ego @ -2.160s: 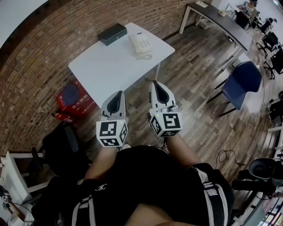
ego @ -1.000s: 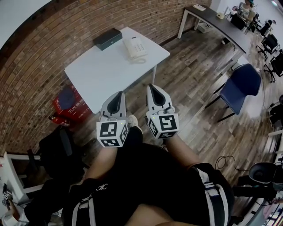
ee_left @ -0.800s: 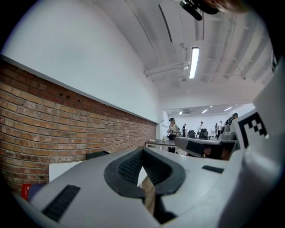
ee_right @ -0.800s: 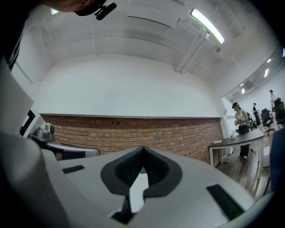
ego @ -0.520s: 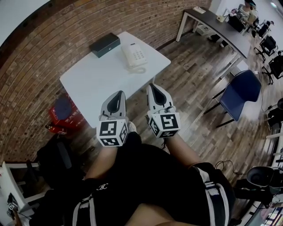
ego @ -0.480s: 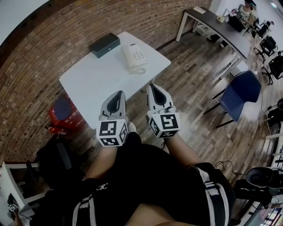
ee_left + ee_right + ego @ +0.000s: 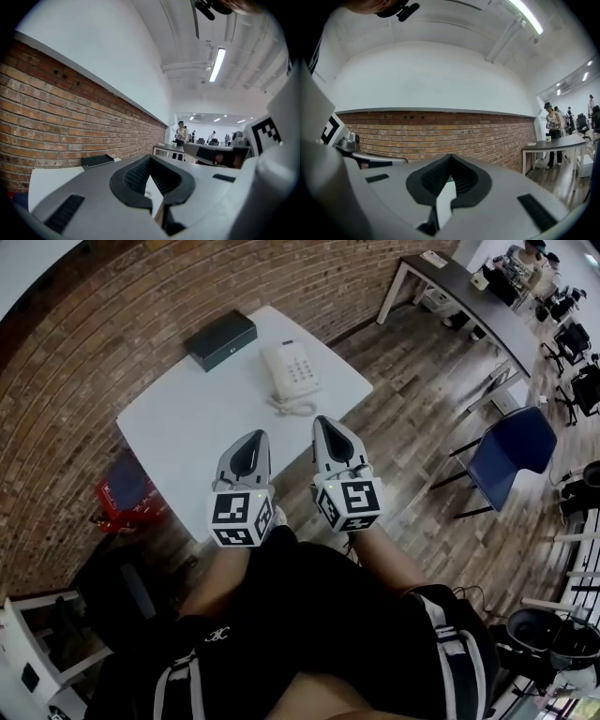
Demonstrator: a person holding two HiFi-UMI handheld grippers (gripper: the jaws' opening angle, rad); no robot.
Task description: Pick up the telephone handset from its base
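Nearer smooth white table point(image 7: 178, 427) now: left gripper point(image 7: 251, 436), right gripper point(image 7: 327, 422), ribbed jaws closed, empty.

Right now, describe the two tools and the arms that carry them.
The left tool and right tool are alike: light grey tapered shells with dark ribbed pads inside. Each carries a white cube with black square markers at its rear. The forearms are bare of sleeves; the person wears a black top with black-and-white straps.
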